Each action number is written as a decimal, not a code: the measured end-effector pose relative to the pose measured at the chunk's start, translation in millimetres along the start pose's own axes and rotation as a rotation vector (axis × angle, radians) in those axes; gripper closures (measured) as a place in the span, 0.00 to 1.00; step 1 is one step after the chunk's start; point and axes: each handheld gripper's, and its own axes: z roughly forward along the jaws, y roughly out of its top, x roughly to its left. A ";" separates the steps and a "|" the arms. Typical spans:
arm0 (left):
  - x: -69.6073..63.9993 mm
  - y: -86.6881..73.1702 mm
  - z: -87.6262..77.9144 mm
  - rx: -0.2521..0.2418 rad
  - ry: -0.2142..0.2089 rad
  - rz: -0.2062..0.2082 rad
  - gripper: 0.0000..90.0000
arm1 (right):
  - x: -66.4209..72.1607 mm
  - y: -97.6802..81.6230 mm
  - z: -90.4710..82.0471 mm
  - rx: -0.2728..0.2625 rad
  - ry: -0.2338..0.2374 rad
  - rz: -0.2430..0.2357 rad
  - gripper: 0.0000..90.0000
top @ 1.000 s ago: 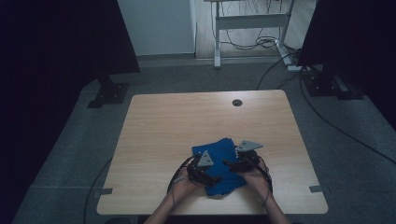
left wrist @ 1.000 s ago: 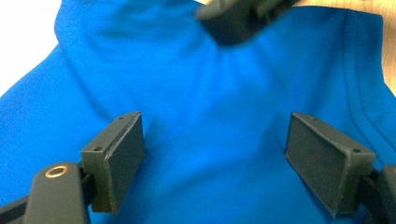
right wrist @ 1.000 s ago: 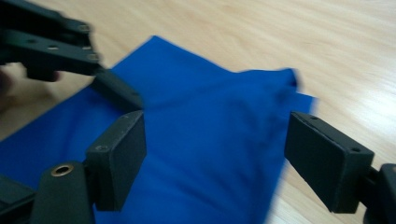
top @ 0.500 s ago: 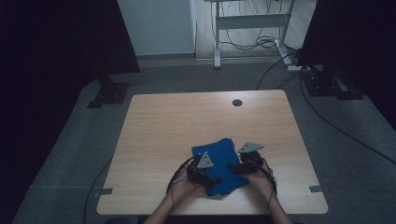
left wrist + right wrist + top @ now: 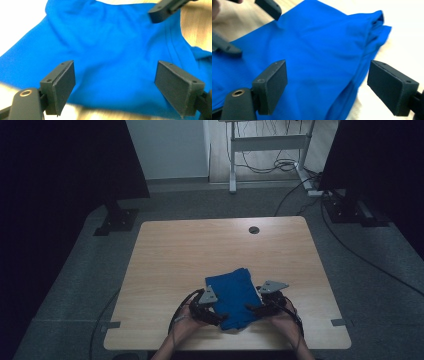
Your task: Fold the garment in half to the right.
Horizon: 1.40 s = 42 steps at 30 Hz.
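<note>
Left tongs (image 5: pixel 220 316) and right tongs (image 5: pixel 251 308), both released and just opening wider, flank the folded blue cloth (image 5: pixel 232 296) lying near the desk's (image 5: pixel 190 250) front edge.

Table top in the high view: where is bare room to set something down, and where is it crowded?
The table is bare behind the blue cloth up to the round hole, and toward its left and right edges. The near middle is crowded: left gripper and right gripper flank the cloth.
</note>
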 end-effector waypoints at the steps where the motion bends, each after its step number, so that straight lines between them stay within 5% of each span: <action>1: 0.9 -3.5 -4.1 -0.003 0.005 -0.009 0.19 | 1.3 -0.9 -0.7 -0.001 0.006 -0.005 0.17; 6: 3.3 -15.9 -19.1 -0.017 0.017 -0.046 0.19 | 11.0 -10.7 1.1 0.034 0.086 -0.058 0.18; 9: 5.2 -23.2 -27.5 -0.015 0.031 -0.059 0.19 | 14.3 -17.2 5.6 0.086 0.091 -0.077 0.19; 19: 21.6 -47.6 -57.3 -0.016 0.107 -0.135 0.19 | 48.7 -15.1 10.5 0.082 -0.065 0.063 0.20; 22: 25.3 -53.8 -65.7 -0.010 0.126 -0.149 0.19 | 52.9 -12.9 10.6 0.074 -0.061 0.081 0.19; 25: 28.7 -61.5 -71.8 0.010 0.145 -0.164 0.19 | 51.9 -12.1 3.6 0.048 -0.033 0.017 0.18; 30: 31.2 -72.3 -78.8 0.026 0.162 -0.183 0.18 | 44.6 -17.4 -1.1 0.088 0.041 -0.073 0.20; 42: 31.4 -77.7 -78.8 0.051 0.171 -0.178 0.17 | 62.2 -12.4 12.6 0.110 -0.073 0.016 0.21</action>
